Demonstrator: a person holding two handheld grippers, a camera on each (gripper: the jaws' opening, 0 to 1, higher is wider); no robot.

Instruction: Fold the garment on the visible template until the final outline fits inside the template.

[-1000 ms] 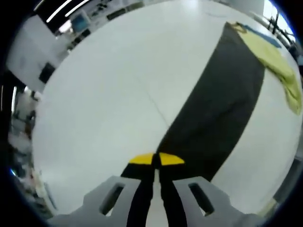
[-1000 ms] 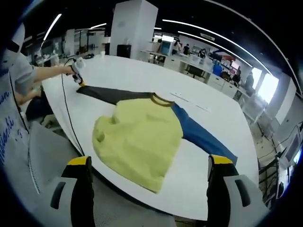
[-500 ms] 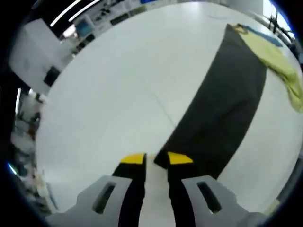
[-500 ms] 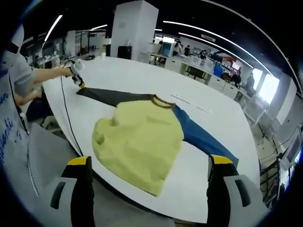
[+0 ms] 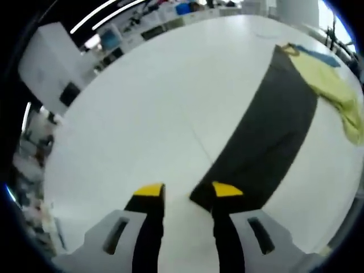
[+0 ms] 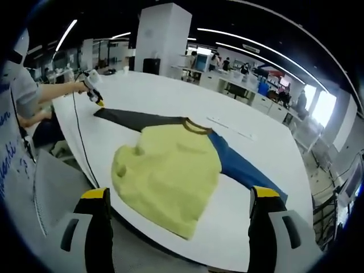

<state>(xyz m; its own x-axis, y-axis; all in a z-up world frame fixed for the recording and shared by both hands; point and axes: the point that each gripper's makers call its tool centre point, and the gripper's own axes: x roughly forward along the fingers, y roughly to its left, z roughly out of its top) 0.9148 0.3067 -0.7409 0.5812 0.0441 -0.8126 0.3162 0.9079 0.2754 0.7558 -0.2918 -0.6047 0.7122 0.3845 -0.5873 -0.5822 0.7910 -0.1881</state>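
the left gripper (image 5: 187, 192) has just unclenched, dropping the dark sleeve (image 5: 267, 142) flat toward 1 o'clock, while the right gripper (image 6: 181, 196) hangs released over the yellow garment (image 6: 168, 170), no fold begun.

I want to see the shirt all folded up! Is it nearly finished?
Not nearly. The shirt lies spread on the white table, its dark sleeve and blue sleeve stretched straight out, the yellow body rumpled. The left gripper has open jaws at the dark sleeve's end; the right gripper hangs open above the table edge, holding nothing. No fold shows yet, so all the folding is left.
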